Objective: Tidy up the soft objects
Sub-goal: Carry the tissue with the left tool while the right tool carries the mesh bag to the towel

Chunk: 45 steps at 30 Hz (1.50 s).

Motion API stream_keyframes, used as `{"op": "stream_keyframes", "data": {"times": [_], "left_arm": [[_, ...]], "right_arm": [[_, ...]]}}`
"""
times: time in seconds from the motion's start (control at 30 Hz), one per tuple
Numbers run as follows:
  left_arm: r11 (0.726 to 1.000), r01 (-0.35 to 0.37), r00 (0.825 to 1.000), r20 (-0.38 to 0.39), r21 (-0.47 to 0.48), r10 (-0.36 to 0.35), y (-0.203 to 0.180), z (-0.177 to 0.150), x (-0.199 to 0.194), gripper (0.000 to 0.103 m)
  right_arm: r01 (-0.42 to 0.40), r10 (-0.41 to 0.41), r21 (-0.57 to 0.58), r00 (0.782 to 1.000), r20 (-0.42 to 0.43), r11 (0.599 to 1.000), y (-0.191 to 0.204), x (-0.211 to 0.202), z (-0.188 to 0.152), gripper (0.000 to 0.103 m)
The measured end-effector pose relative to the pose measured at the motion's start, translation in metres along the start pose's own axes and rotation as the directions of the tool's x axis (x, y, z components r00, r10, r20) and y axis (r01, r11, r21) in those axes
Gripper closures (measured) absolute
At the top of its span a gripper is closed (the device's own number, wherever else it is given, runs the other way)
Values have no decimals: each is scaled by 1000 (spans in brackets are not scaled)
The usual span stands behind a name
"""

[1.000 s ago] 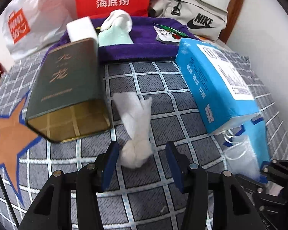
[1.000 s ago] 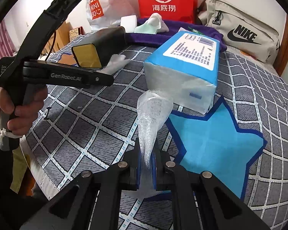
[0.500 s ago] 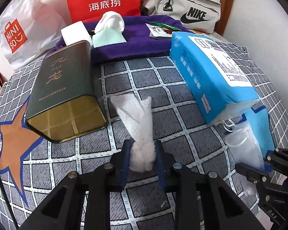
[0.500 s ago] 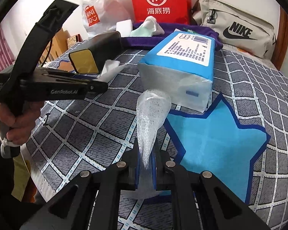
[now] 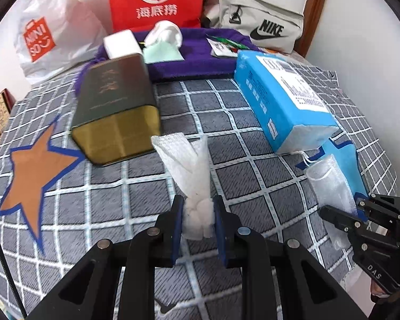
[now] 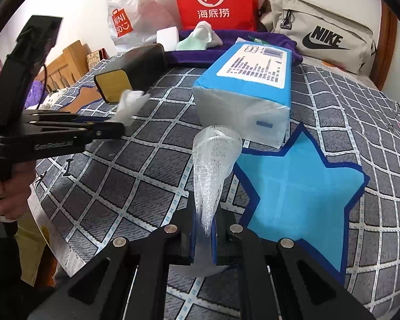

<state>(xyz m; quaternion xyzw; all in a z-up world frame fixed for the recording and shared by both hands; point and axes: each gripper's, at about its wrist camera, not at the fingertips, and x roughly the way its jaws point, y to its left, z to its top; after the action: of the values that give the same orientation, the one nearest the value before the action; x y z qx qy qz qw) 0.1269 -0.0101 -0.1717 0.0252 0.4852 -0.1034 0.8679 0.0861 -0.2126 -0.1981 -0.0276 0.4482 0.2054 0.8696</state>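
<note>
Left wrist view: left gripper (image 5: pixel 198 217) is clamped on a bunched white cloth (image 5: pixel 192 176) fanning forward; right gripper (image 6: pixel 203 237) is pinched tight on a clear mesh bag (image 6: pixel 213 168) rising ahead.

White walls (image 5: pixel 360 26), grey checked bedspread (image 5: pixel 226 112)

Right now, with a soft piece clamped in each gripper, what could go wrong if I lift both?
The left gripper pinches only the bunched end of the white cloth; it may slip out. The right gripper holds the mesh sleeve by one thin end, so it may sag or tear. The sleeve's free end lies close to the tissue pack and could brush it.
</note>
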Motion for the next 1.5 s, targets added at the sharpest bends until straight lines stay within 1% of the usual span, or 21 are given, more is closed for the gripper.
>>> {"op": "stream_keyframes", "data": {"times": [0.17,0.3,0.37,0.43,0.6,0.67,0.83,1.03,1.17,1.5], "left_arm": [[1000,5,998,59,-28,-3,7,0,-31,82],[999,8,994,105,-37,-4,9,3,-54,82],[999,9,992,124,-45,-4,10,6,-64,82],[998,8,991,136,-61,1,12,8,-71,82],[992,26,986,166,-124,-6,21,18,-87,82],[990,37,985,173,-134,-13,23,21,-93,82],[989,20,980,197,-149,10,27,37,-107,82],[987,3,978,206,-160,31,28,59,-111,82],[987,4,977,212,-162,31,27,73,-109,82],[986,-11,978,204,-165,45,32,116,-92,82]], "right_arm": [[0,0,-16,999,48,1000,6,-21,4,94],[-17,17,-10,997,81,1000,8,-37,11,94],[-5,6,-8,995,97,1000,10,-45,17,94],[4,-3,-5,994,111,1000,11,-52,21,94],[6,-5,-1,989,146,1000,13,-67,37,94],[5,-5,-1,987,161,1000,14,-74,44,94],[13,-11,-9,979,204,1000,14,-87,66,94],[10,-4,-21,971,238,1000,8,-94,93,94],[9,-2,-28,970,243,1000,4,-91,113,94],[-13,20,-29,967,252,999,-13,-70,160,94]]}}
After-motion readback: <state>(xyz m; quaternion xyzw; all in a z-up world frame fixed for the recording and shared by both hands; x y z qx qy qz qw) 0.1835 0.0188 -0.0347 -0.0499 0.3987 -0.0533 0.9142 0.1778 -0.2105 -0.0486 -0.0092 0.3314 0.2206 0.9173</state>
